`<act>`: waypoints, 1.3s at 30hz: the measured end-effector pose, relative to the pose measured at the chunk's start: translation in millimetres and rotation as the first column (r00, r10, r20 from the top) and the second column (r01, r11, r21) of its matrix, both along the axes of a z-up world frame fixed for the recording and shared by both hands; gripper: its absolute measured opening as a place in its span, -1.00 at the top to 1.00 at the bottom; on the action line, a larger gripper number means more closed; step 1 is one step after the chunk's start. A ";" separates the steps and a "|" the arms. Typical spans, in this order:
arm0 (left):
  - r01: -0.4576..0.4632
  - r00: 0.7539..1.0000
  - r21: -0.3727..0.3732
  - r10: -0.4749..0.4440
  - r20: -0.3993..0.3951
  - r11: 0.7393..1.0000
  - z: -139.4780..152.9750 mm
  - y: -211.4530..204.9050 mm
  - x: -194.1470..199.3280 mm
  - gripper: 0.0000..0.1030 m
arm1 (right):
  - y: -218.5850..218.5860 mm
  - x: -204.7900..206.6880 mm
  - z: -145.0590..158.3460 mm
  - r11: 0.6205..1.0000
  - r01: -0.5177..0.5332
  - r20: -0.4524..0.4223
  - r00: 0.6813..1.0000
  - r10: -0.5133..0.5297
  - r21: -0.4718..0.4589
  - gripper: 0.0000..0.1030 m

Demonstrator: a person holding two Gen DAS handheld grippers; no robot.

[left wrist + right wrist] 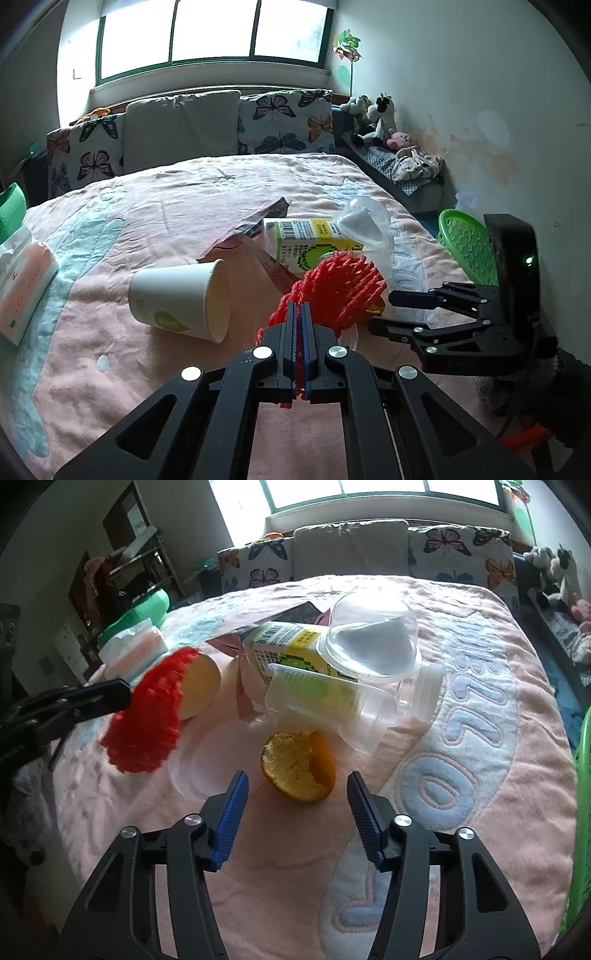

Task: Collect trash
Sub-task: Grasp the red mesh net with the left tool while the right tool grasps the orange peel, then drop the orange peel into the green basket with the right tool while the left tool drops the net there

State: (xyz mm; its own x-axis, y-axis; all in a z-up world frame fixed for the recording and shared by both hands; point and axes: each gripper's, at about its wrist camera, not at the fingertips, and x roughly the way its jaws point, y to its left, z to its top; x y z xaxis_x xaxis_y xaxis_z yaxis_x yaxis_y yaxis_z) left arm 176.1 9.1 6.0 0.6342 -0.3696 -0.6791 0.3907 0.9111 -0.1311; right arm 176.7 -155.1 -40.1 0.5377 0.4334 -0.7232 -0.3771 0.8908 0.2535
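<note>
Red foam net pinched in L gripper; R gripper jaws apart, empty, orange peel just ahead.

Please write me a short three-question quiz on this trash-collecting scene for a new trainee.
1. True or false: the left gripper is shut on the red foam net.
2. What lies just ahead of the right gripper, between its open fingers? A) paper cup B) orange peel C) milk carton
3. Fill in: the paper cup lies on its ____ on the pink bedspread.

Key
1. True: the pads are closed with the net pinched between them.
2. B: the orange peel sits there, untouched by the pads.
3. side
</note>
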 end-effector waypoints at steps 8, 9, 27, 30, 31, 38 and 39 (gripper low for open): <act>-0.012 1.000 -0.005 0.012 -0.016 1.000 -2.6 1.8 2.0 0.95 | 1.8 7.4 -8.6 1.000 -0.004 -0.027 1.000 0.004 0.001 0.15; -0.013 1.000 -0.006 0.013 -0.018 1.000 -2.9 1.5 2.2 0.95 | 1.8 7.1 -9.2 1.000 -0.008 -0.031 0.999 0.008 0.005 0.15; 0.042 0.999 -0.011 -0.042 -0.021 0.999 4.6 -36.4 -0.1 0.95 | -35.1 -32.2 8.6 0.999 0.031 0.004 1.000 -0.031 0.043 0.35; 0.059 0.998 -0.013 -0.060 -0.021 0.998 6.6 -48.1 -0.5 0.95 | -48.4 -43.5 14.3 0.997 0.050 0.018 0.999 -0.051 0.051 0.36; 0.064 0.998 -0.015 -0.064 -0.021 0.998 7.1 -50.6 -1.2 0.95 | -51.6 -45.5 15.7 0.997 0.056 0.023 0.998 -0.057 0.051 0.36; 0.120 0.992 -0.025 -0.121 -0.021 0.992 10.0 -82.9 -1.6 0.95 | -86.3 -65.2 27.6 0.991 0.118 0.052 0.991 -0.121 0.063 0.36; 0.129 0.991 -0.024 -0.129 -0.023 0.991 9.9 -88.5 -1.0 0.95 | -90.2 -67.4 29.0 0.990 0.125 0.056 0.990 -0.128 0.062 0.36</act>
